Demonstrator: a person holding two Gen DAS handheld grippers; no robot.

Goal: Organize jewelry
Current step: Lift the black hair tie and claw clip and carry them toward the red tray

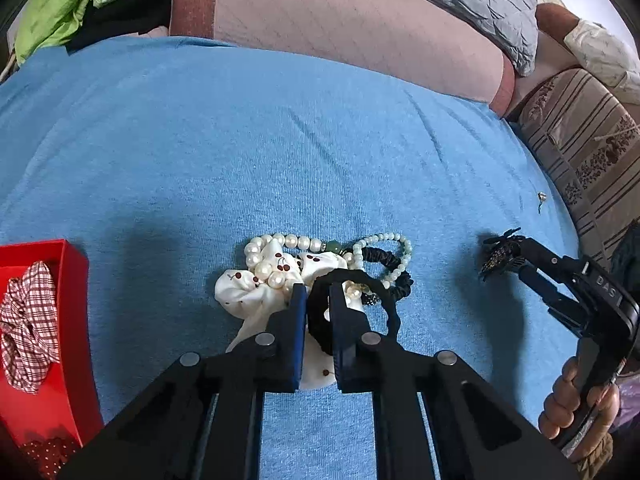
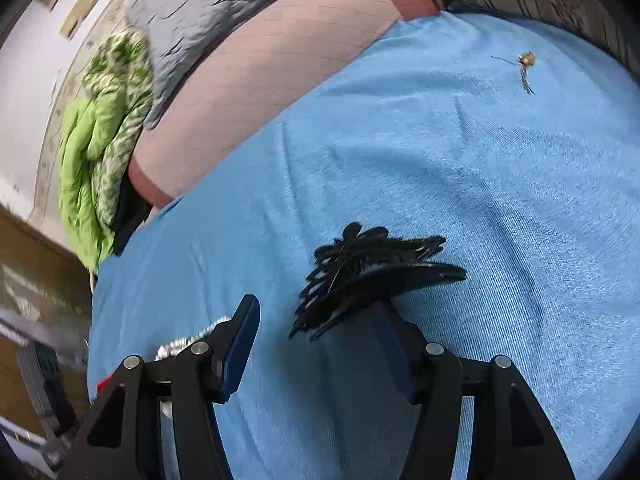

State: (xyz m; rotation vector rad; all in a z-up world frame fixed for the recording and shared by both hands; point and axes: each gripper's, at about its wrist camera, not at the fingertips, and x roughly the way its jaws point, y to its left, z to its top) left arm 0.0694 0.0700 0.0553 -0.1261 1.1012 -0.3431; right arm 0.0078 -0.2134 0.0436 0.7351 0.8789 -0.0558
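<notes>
Two grippers over a blue cloth (image 1: 280,152). Left gripper (image 1: 318,296), bottom centre: nearly closed, pinching a black hair tie (image 1: 394,314) out of the pearl-and-scrunchie heap (image 1: 272,268), probably bound for the red box (image 1: 70,280), lower left. Right gripper (image 2: 316,320): jaws apart, black clip (image 2: 372,268) against one finger, not gripped.

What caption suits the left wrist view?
Left claw shut on a black hair tie beside pearl beads on blue cloth.
</notes>
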